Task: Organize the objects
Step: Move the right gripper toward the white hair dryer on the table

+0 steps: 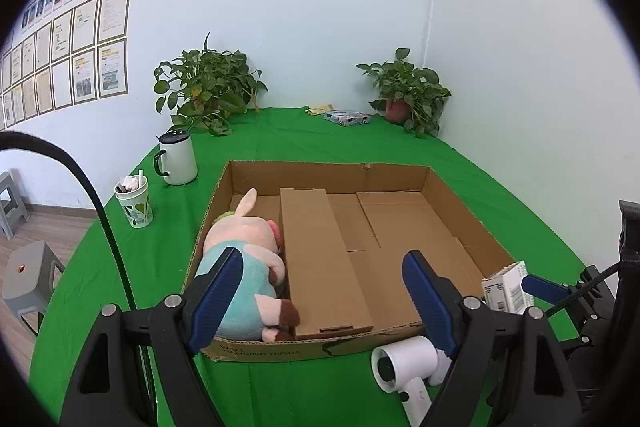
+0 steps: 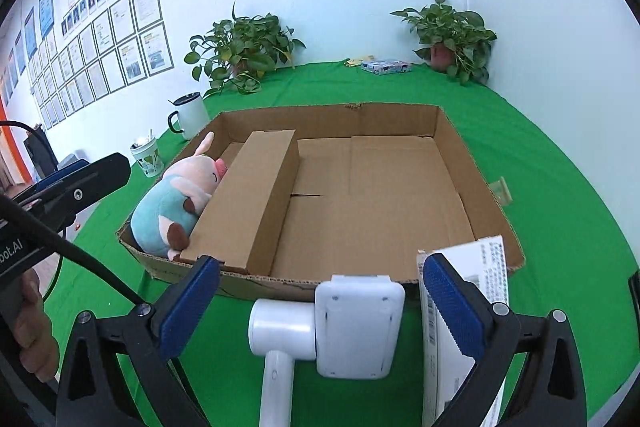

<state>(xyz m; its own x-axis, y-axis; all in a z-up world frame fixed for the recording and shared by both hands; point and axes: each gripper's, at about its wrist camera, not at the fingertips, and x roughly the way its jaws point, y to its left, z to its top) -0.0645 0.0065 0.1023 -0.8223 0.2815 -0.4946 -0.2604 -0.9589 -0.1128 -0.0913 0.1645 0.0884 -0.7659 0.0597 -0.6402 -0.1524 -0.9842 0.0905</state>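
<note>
Green-covered table (image 1: 320, 143) carries everything. Biggest item is the open shallow cardboard tray (image 2: 476, 195) – sits mid-table, its front wall near the table's front edge. Inside the tray, a long cardboard box (image 2: 252, 195) runs front to back, left of centre; the rest of the tray floor to its right is bare cardboard. The plush pig (image 1: 240, 251) lies wedged between that box and the tray's left wall, touching both. Just outside the tray's front wall, on the cloth: a white hair dryer (image 2: 304, 331), nozzle pointing left, handle toward the front edge. Beside it at the tray's front-right corner, a white printed carton (image 2: 464, 311). Along the table's left edge: white mug (image 1: 178, 159) with dark lid, then a smaller green-patterned cup (image 1: 135, 205) closer to the front. Two potted plants (image 1: 208, 87) at the back edge, a small patterned packet (image 1: 347, 117) between them. Left gripper (image 1: 324, 291) – fingers apart, nothing between the pads, hanging over the tray's front wall. Right gripper (image 2: 320, 307) – jaws spread wide, straddling the hair dryer without pressing on it.
</note>
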